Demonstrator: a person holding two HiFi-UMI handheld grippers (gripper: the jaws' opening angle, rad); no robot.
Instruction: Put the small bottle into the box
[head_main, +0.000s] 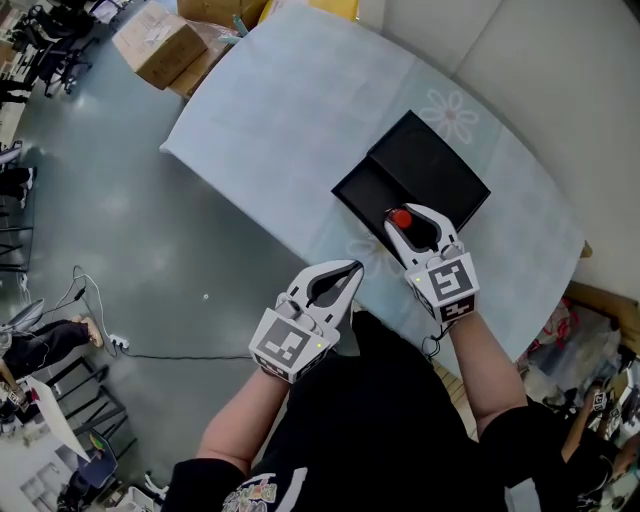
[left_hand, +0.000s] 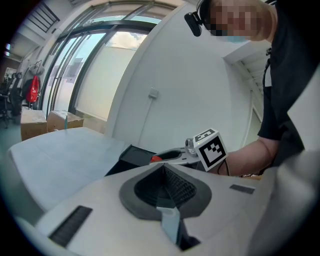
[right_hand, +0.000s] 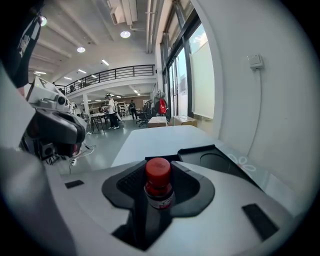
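Observation:
A small dark bottle with a red cap stands upright between the jaws of my right gripper, which is shut on it. It hangs over the near edge of the black box on the pale blue table. The box is open, with its lid lying beside it. My left gripper is shut with nothing in it, off the table's near edge, left of the right gripper.
The table has flower prints and reaches far back left. Cardboard boxes stand on the floor beyond its far end. Cables and chairs lie on the grey floor at the left.

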